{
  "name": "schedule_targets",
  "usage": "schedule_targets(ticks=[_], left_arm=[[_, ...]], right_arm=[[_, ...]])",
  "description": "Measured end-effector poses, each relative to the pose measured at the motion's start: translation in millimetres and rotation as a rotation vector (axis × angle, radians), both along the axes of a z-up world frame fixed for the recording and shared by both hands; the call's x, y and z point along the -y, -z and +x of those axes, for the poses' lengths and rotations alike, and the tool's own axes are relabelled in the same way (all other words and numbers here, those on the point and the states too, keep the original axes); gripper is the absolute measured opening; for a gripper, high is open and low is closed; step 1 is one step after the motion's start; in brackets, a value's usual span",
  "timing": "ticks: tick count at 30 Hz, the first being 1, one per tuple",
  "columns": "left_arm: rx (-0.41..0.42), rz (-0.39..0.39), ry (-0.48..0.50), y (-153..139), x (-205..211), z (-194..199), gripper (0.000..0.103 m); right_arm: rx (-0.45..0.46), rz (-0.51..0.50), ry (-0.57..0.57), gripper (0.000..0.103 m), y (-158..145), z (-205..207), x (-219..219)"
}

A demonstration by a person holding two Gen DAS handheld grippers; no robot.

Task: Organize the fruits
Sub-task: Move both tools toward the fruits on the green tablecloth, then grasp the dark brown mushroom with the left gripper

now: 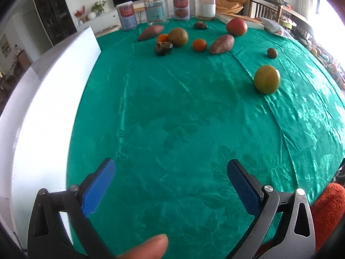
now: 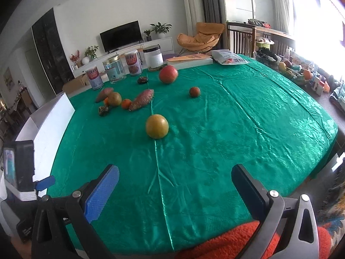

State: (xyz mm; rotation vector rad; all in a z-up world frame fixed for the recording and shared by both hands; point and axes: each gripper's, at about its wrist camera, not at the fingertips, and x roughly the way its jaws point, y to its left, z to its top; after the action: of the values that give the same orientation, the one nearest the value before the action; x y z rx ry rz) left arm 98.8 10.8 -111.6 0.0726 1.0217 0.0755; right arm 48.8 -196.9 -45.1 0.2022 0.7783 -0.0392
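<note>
the left gripper [image 1: 171, 168] hangs over the near part of the green tablecloth [image 1: 172, 118] with its blue pads spread wide and nothing between them; the right gripper [image 2: 175, 173] is likewise wide apart and empty above the near edge. ahead of both, a yellow-green fruit [image 2: 157, 126] sits alone on the cloth. farther back lie two sweet potatoes [image 2: 142, 99], small oranges [image 2: 126, 103], a second greenish fruit [image 2: 114, 99] and a big red fruit [image 2: 168, 74], with jars [image 2: 114, 68] along the far edge.
</note>
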Motion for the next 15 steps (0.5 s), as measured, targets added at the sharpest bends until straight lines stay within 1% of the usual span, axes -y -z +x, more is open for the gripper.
schedule_targets(ticks=[2,4,9,11,12,13,15], left_arm=[[-0.030,0.003,-0.003,14,-3,13,0.103],[-0.044,0.026,0.004,22,-3,22,0.103],[-0.024,0.025,0.013,25,-4,35,0.103],[-0.019,-0.011,-0.007,27,-9,39,0.103],[-0.020,-0.051,-0.026,29,-14,41,0.103],[0.003,-0.090,-0.049,30,-20,42,0.103],[0.044,-0.081,-0.052,31,-23,42,0.103]], right_arm=[[0.018,0.013,-0.009,0.103,8,10,-1],[0.032,0.052,-0.004,0.103,17,18,2],[0.063,0.188,0.035,0.103,36,32,17],[0.098,0.219,0.058,0.103,40,27,22],[0.123,0.236,0.069,0.103,39,23,25],[0.154,0.253,0.078,0.103,37,19,28],[0.223,0.283,0.088,0.103,31,9,34]])
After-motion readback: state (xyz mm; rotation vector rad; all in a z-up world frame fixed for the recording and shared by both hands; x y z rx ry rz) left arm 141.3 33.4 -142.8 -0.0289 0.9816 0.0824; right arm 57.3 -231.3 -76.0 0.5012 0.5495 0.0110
